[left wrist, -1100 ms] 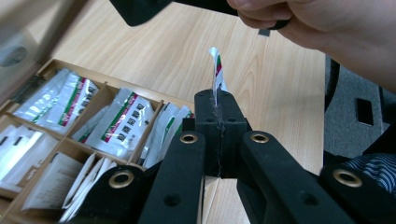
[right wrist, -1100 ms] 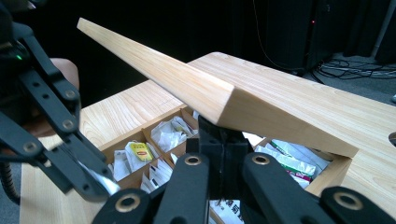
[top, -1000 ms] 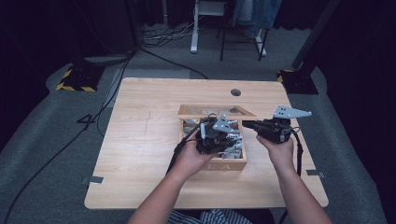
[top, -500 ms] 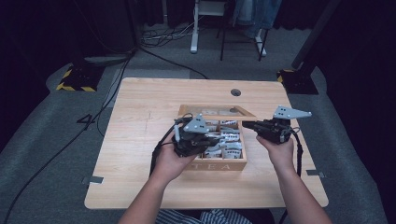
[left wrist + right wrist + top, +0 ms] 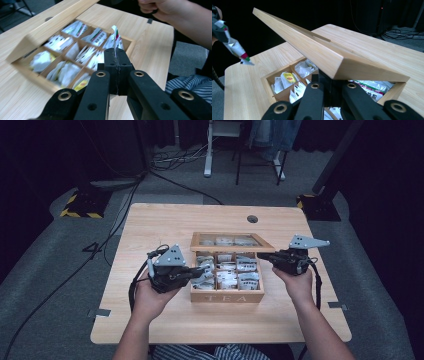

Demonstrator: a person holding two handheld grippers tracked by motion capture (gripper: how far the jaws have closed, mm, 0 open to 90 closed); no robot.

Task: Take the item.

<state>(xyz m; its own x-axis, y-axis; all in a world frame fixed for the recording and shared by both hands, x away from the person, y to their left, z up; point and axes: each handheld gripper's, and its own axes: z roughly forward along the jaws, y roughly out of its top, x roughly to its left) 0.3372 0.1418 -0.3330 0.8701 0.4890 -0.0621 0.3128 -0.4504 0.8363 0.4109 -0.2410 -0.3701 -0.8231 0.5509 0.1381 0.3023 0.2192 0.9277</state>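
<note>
Table (image 5: pixel 165 225): pale wood, with a round hole near the far edge.

Tea box (image 5: pixel 227 296): wooden, marked TEA on its near wall, at mid-table; divided into compartments stocked with sachets.

Lid (image 5: pixel 231 241): glass-paned, hinged at the far side, raised partway over the box. In the right gripper view its near corner (image 5: pixel 362 68) sits just above that gripper's jaws.

Left gripper (image 5: pixel 204 276): at the box's left edge, jaws clenched on a tea bag (image 5: pixel 115 35). The bag is a flat white sachet with a red and green stripe, standing edge-on above the jaw tips; in the right gripper view it (image 5: pixel 235 47) hangs clear of the box, over the table's left part.

Right gripper (image 5: pixel 265 257): at the box's right side, jaws clenched, tips under the lid's edge. Whether they pinch the lid or only prop it cannot be told.
</note>
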